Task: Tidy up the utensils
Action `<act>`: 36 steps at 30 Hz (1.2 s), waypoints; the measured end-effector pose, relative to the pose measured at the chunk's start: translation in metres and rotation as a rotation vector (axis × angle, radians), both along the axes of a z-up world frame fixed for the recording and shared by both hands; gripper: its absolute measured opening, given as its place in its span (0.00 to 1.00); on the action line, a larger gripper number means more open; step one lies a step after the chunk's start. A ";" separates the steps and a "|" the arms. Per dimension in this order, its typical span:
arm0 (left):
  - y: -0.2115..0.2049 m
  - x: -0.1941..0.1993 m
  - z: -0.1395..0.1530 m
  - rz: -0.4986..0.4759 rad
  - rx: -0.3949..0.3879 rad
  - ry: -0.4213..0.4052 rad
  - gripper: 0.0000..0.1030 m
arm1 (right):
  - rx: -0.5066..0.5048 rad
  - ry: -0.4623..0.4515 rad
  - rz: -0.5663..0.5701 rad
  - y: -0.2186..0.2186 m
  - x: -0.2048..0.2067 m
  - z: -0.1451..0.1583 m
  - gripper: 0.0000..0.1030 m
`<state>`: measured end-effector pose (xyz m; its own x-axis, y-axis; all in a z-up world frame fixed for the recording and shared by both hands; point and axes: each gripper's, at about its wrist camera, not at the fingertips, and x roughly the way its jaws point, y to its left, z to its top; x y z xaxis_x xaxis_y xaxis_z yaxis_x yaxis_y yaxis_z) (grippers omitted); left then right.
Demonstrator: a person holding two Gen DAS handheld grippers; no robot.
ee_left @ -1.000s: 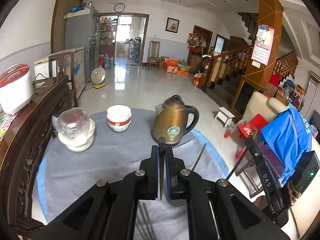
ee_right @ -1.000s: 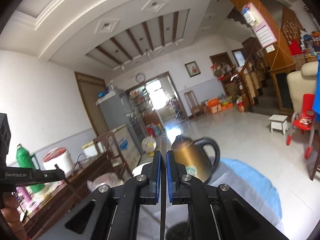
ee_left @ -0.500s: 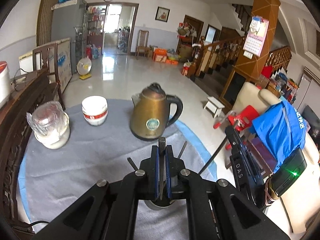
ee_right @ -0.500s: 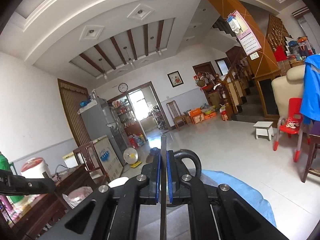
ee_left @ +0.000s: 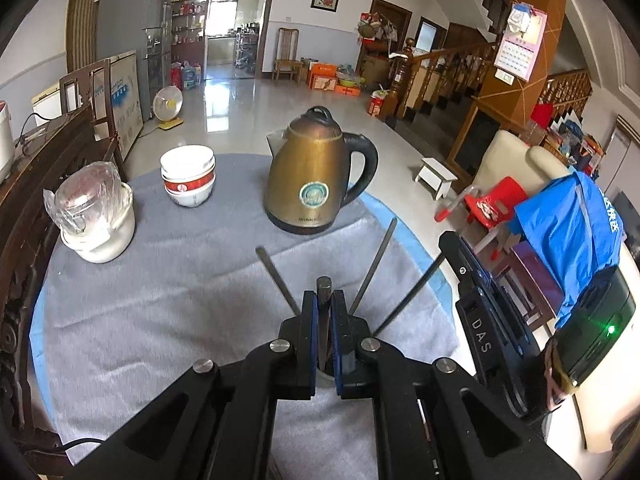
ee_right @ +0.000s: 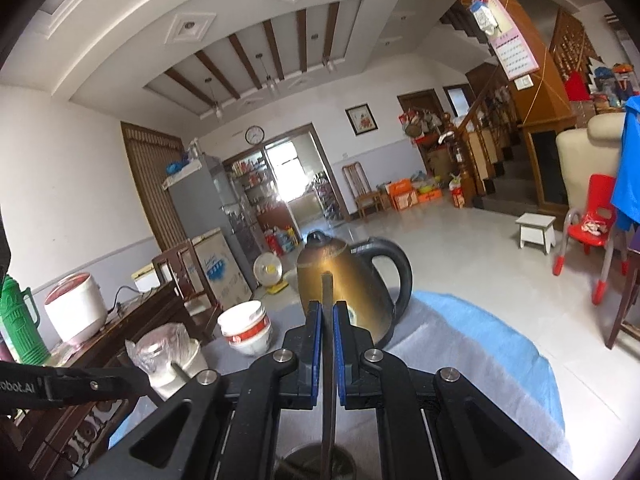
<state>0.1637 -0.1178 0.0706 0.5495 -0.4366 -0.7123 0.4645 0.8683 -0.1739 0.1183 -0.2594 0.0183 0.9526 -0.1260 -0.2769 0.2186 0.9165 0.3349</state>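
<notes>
My left gripper (ee_left: 324, 300) is shut on a dark chopstick (ee_left: 323, 286) that stands upright between the blue pads, its lower end in a round metal holder (ee_left: 326, 374) right under the jaws. Several more dark chopsticks (ee_left: 374, 264) fan out of that holder over the grey cloth. My right gripper (ee_right: 327, 312) is shut on another dark chopstick (ee_right: 327, 288), held upright above the same holder (ee_right: 316, 460). The right gripper's body shows at the right of the left wrist view (ee_left: 484, 320).
A brass kettle (ee_left: 316, 172) stands on the grey cloth (ee_left: 180, 280) behind the holder. Stacked white bowls (ee_left: 188, 178) and a plastic-covered white pot (ee_left: 96, 216) stand at the far left. A dark wooden sideboard (ee_left: 24, 184) borders the table's left edge.
The left gripper tilted down and came over the holder with its chopstick. The right gripper dropped lower, so the kettle and bowls now show in front of it.
</notes>
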 end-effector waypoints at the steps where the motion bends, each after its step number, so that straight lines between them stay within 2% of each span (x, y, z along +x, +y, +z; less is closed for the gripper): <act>1: 0.002 -0.003 -0.001 -0.004 0.002 -0.004 0.07 | 0.021 0.009 0.015 -0.001 -0.002 -0.002 0.10; 3: 0.007 -0.010 -0.003 -0.007 0.019 -0.023 0.11 | 0.049 0.019 0.022 -0.002 -0.006 -0.003 0.10; 7: 0.021 -0.024 -0.003 0.000 0.022 -0.057 0.44 | 0.089 0.030 0.041 -0.003 -0.019 -0.002 0.11; 12: 0.046 -0.040 -0.007 0.053 0.072 -0.115 0.54 | 0.125 0.028 0.064 -0.003 -0.039 -0.001 0.14; 15: 0.062 -0.045 -0.017 0.092 0.098 -0.114 0.56 | 0.131 0.018 0.069 0.000 -0.052 0.001 0.28; 17: 0.072 -0.048 -0.025 0.117 0.120 -0.106 0.56 | 0.128 0.001 0.061 0.003 -0.064 0.002 0.50; 18: 0.076 -0.049 -0.029 0.127 0.129 -0.104 0.57 | 0.121 -0.015 0.054 0.004 -0.069 0.004 0.54; 25: 0.111 -0.052 -0.063 0.208 0.203 -0.065 0.57 | 0.028 -0.044 0.055 0.021 -0.105 0.011 0.54; 36: 0.141 -0.057 -0.107 0.252 0.250 0.033 0.57 | -0.010 0.069 0.187 0.063 -0.117 -0.013 0.54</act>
